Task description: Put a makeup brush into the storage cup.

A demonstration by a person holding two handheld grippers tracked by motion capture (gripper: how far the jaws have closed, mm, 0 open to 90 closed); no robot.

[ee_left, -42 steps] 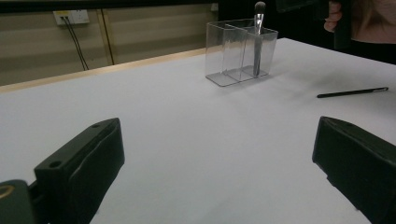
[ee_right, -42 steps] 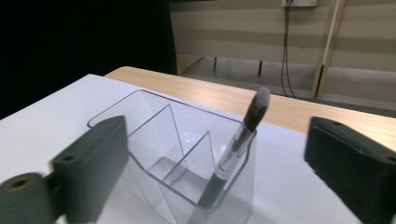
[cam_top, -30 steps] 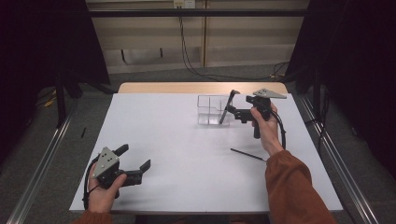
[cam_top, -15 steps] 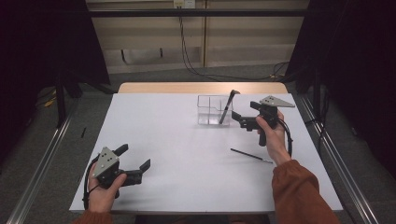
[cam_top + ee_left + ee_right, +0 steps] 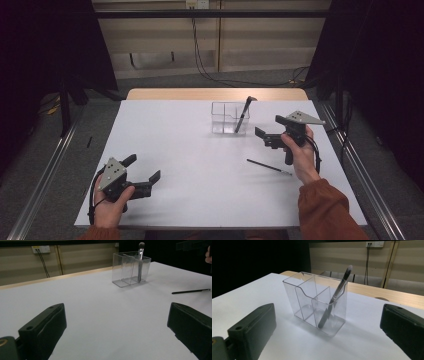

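Black jaws spread wide on the left gripper (image 5: 144, 169), parked low at the near left corner of the white table (image 5: 200, 165), holding nothing. Found, farther in and to the right, a thin brush (image 5: 269, 167), dark, lying flat on the table, untouched, just beside the person's right wrist. Beyond it, right gripper (image 5: 267, 126) raised off the surface, jaws likewise wide apart and empty, aimed at the clear holder (image 5: 222, 120). Farthest back, that holder upright near the far edge, with a larger brush (image 5: 242, 116) leaning in its right-hand end compartment, bristles up, handle tip at the bottom. Judged the likely next job as fetching the thin brush and dropping it into the holder. Worth fearing: a flat, slim handle skidding or rolling away under jaws closed too high; a pinch off-centre letting it swing and miss the rim; a light holder sliding or tipping if nudged by a jaw or through the larger brush.
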